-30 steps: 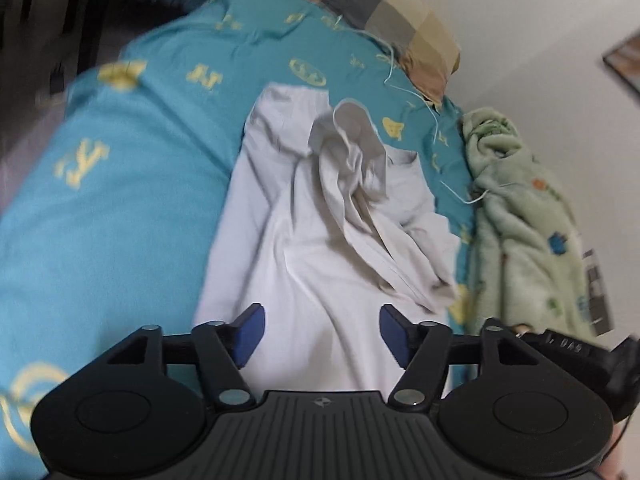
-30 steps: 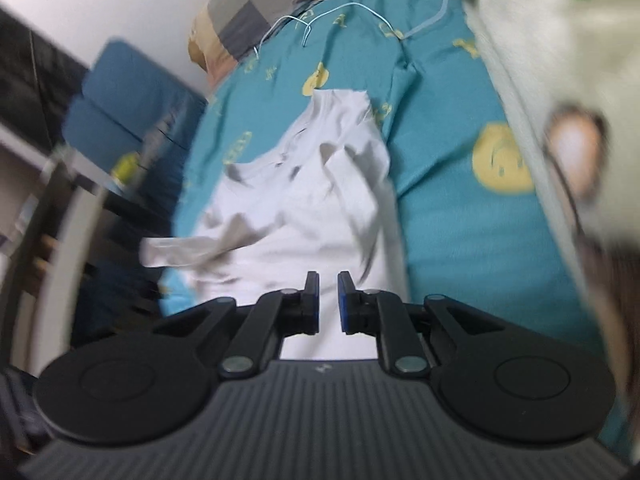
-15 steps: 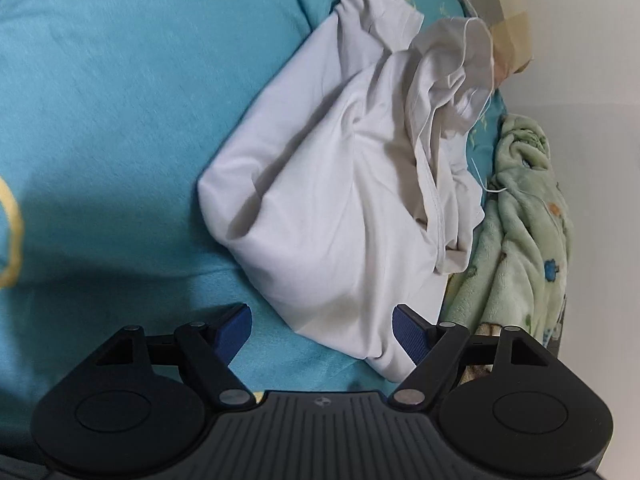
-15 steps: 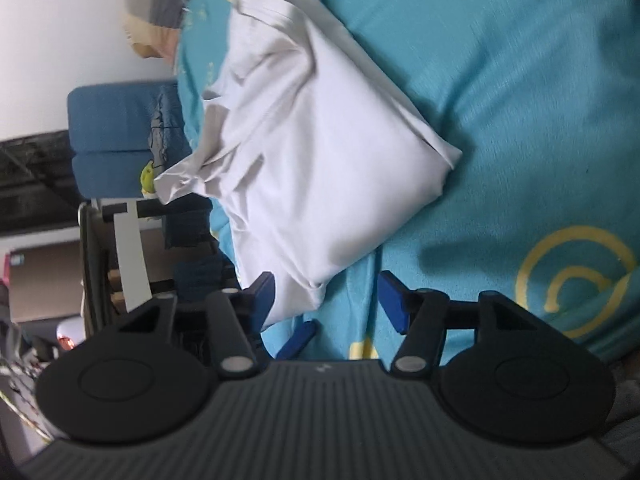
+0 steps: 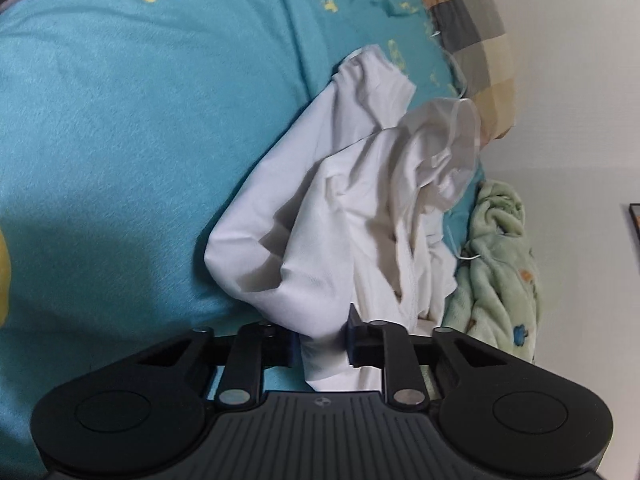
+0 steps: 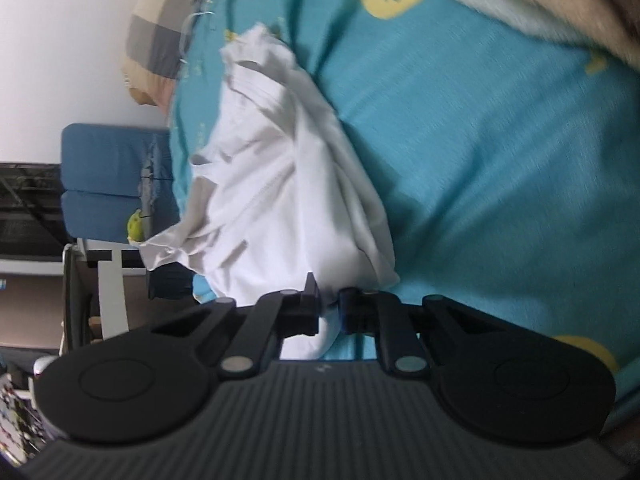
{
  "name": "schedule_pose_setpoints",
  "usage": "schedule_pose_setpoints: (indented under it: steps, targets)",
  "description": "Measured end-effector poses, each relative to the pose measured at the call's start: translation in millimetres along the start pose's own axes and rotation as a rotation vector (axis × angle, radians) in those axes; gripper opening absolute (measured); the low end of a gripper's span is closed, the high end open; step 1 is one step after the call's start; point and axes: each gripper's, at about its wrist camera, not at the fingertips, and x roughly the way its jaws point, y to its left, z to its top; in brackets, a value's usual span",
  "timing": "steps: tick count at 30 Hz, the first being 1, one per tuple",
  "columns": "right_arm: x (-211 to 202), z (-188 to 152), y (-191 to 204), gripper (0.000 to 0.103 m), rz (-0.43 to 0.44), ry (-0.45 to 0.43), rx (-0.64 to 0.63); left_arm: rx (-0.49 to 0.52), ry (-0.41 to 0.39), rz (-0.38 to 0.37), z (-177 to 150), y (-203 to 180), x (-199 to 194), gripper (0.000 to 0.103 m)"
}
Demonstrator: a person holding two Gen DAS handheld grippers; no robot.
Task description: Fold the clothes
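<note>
A white shirt (image 5: 340,220) lies bunched and partly folded on a teal bedsheet (image 5: 120,140). My left gripper (image 5: 322,342) is shut on the shirt's near edge, with cloth pinched between its blue pads. In the right wrist view the same white shirt (image 6: 280,200) lies on the teal bedsheet (image 6: 480,160), and my right gripper (image 6: 330,312) is shut on another part of its near edge. The shirt's far end is crumpled near the pillow.
A checked pillow (image 5: 472,40) lies at the head of the bed, also seen in the right wrist view (image 6: 160,40). A green fleece blanket (image 5: 500,272) lies by the wall. Blue cushions (image 6: 112,180) and furniture stand beside the bed.
Both grippers were open half a second ago beside the shirt's near edge. Both have now closed on that edge, and the cloth has bunched up.
</note>
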Motion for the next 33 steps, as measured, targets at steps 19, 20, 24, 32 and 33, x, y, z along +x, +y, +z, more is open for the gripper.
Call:
schedule_pose_setpoints:
  steps: [19,20,24,32,33]
  targets:
    - [-124.7,-44.6,61.2,0.01,0.135,-0.124,-0.172,0.09,-0.111,-0.119,-71.2,-63.5,-142.0,0.013]
    - [-132.2,-52.6,56.8,0.01,0.135,-0.124,-0.169,0.085,-0.111,-0.123,-79.9,-58.0,-152.0,0.013]
    - [-160.9,-82.7,36.8,0.01,0.145,-0.12,-0.157,0.063,-0.103,-0.129,-110.0,-37.6,-188.6,0.014]
    - [-166.3,-76.3,43.3,0.01,0.138,-0.132,-0.124,0.037,-0.118,-0.117,-102.5,-55.7,-187.5,0.014]
    - [-162.0,-69.5,48.2,0.01,0.136,-0.137,-0.125,0.034,-0.122,-0.117,-96.1,-61.4,-181.8,0.014]
